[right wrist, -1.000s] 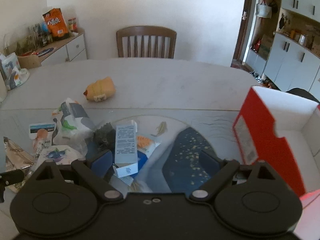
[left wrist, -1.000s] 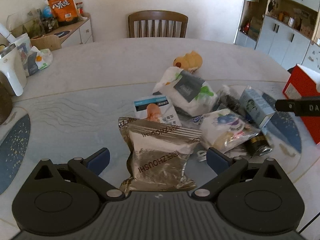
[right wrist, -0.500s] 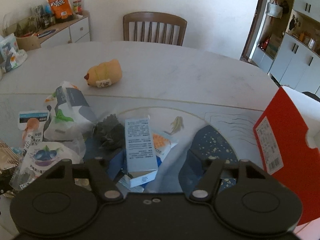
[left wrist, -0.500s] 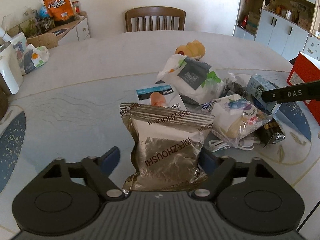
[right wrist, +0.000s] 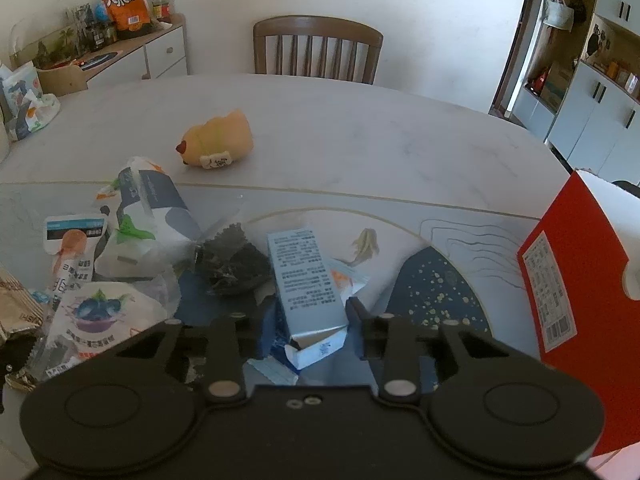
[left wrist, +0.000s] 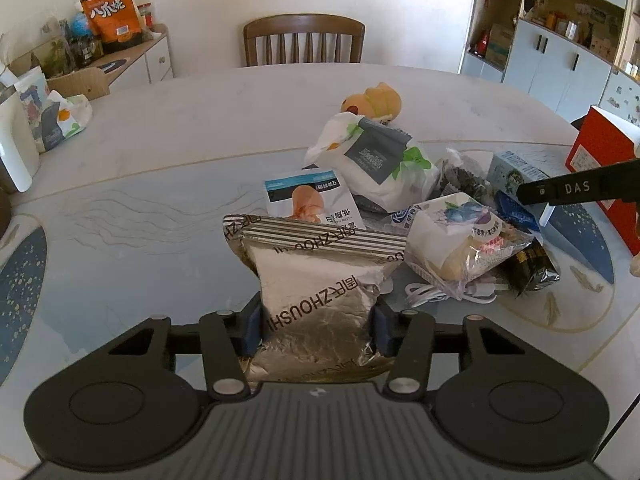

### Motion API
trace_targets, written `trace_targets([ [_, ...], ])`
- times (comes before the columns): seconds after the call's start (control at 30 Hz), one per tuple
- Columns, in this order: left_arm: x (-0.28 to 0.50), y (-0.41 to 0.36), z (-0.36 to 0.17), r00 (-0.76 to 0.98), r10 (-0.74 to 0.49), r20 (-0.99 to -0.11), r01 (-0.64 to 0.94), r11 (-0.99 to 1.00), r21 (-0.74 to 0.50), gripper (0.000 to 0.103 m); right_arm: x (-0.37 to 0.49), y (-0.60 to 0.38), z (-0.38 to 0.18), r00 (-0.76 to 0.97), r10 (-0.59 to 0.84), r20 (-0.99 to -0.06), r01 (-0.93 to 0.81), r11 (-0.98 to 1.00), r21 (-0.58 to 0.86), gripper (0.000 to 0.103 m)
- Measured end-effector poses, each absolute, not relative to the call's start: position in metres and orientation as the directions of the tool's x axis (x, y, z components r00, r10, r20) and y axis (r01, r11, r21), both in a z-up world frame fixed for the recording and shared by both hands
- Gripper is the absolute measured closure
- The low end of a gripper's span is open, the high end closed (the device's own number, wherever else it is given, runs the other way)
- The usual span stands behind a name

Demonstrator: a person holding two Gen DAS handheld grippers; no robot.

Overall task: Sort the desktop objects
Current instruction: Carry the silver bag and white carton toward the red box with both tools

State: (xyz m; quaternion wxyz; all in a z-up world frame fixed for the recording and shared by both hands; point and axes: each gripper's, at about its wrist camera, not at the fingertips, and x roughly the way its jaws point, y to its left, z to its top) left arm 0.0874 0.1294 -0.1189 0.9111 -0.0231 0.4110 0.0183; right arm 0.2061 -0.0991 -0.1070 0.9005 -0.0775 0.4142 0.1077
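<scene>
My left gripper (left wrist: 316, 328) is shut on a silver foil snack pouch (left wrist: 316, 280) at the near side of the pile. My right gripper (right wrist: 308, 320) is shut on a light blue carton box (right wrist: 306, 276), its pads pressing both sides of the near end. The right gripper's finger also shows in the left wrist view (left wrist: 580, 190). The pile holds a white and blue sachet (left wrist: 310, 200), a white and grey bag (left wrist: 372, 160), a blueberry pastry wrapper (left wrist: 460, 240), a dark foil packet (left wrist: 528, 268) and a white cable (left wrist: 432, 294).
A yellow plush toy (right wrist: 218, 142) lies beyond the pile on the marble table (right wrist: 360, 128). A red box (right wrist: 576, 264) with a white inside stands open at the right. A wooden chair (right wrist: 318, 50) is at the far side. A white appliance (left wrist: 12, 152) stands at the left.
Both grippers moved forward and closed: the left on the silver pouch, the right on the blue carton. Both were open a second ago.
</scene>
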Motion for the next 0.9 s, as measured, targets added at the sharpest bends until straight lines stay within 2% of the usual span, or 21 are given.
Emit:
trace_targets([
  [0.13,0.084,0.130,-0.117,0.656,0.026,-0.754,-0.067,0.997,-0.024,0.057,0.203,-0.101,-0.102,0.639,0.131,-0.758,-0.254,0.966,-0.047,0.071],
  [0.9,0.058,0.121,-0.074,0.683,-0.010,-0.731,-0.076,0.993,-0.085,0.057,0.164,-0.130,-0.074,0.682,0.126,-0.721,-0.194,0.981,-0.012,0.076],
])
